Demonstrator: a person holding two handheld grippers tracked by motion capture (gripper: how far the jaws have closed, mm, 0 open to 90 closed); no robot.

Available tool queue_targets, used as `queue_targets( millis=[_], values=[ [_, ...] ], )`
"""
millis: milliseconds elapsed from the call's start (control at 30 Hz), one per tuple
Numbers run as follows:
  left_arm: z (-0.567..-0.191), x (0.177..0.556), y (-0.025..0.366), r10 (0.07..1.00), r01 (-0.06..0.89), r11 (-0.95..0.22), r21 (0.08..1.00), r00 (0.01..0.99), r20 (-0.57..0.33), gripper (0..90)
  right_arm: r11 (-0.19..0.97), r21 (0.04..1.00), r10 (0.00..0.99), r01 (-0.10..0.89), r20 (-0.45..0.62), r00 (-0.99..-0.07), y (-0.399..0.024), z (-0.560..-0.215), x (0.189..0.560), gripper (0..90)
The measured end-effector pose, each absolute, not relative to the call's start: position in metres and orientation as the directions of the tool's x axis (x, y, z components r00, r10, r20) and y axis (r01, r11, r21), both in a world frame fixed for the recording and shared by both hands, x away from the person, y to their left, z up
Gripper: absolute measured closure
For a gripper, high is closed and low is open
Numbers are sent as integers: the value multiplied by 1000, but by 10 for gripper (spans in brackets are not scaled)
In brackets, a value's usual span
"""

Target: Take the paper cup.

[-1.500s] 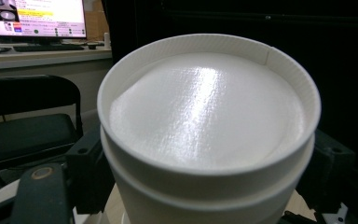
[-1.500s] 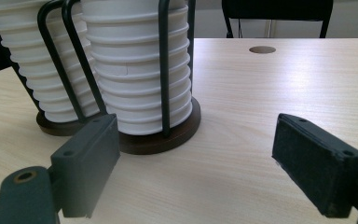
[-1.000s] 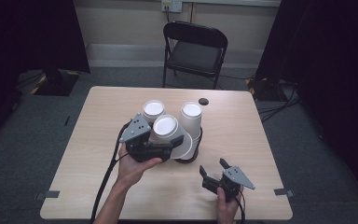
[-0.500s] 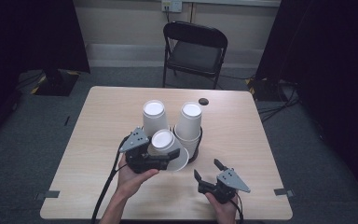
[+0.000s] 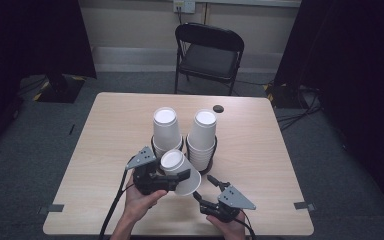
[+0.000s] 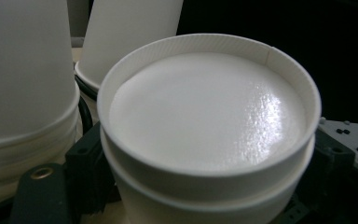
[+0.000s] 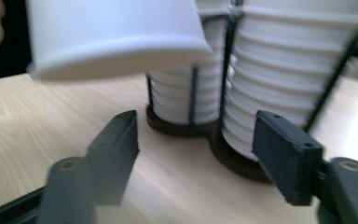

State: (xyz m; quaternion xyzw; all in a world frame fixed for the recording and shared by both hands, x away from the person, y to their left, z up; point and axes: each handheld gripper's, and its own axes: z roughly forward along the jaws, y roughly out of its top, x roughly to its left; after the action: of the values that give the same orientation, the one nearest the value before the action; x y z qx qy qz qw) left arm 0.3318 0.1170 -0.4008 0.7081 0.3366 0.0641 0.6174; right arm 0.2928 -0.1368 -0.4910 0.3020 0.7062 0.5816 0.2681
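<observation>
1. Cup first: my left tool is clamped on an upside-down white paper cup, its jaws pinching the cup's sides; the left gripper view looks straight onto the cup's recessed base.
2. I hold that cup tilted above the near middle of the worktop, its base toward the far left and its open rim toward the near right, just in front of the two cup stacks.
3. My right tool sits low at the near edge, right of the held cup, jaws apart with nothing between them; they have just been closing somewhat. Its own view shows bare wood between its two black jaws and the held cup's rim hanging above them.
4. Beyond the tools, two stacks of inverted white cups stand in dark wire holders: the left stack and the right stack, side by side at the middle of the worktop.
5. A small dark round thing lies on the worktop's far side, right of the stacks.
6. A black folding chair stands behind the far edge.
</observation>
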Motion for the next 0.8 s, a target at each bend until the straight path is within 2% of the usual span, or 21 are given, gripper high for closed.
queue_targets(
  millis=[433, 800],
  values=[
    [-421, 325, 135, 527, 521, 52, 852, 710, -466, 201, 80, 996, 673, 24, -37, -739, -119, -492, 293, 455],
    [-420, 321, 129, 477, 537, 50, 842, 728, -492, 199, 98, 994, 646, -44, -97, -757, -106, -493, 298, 558]
  ],
)
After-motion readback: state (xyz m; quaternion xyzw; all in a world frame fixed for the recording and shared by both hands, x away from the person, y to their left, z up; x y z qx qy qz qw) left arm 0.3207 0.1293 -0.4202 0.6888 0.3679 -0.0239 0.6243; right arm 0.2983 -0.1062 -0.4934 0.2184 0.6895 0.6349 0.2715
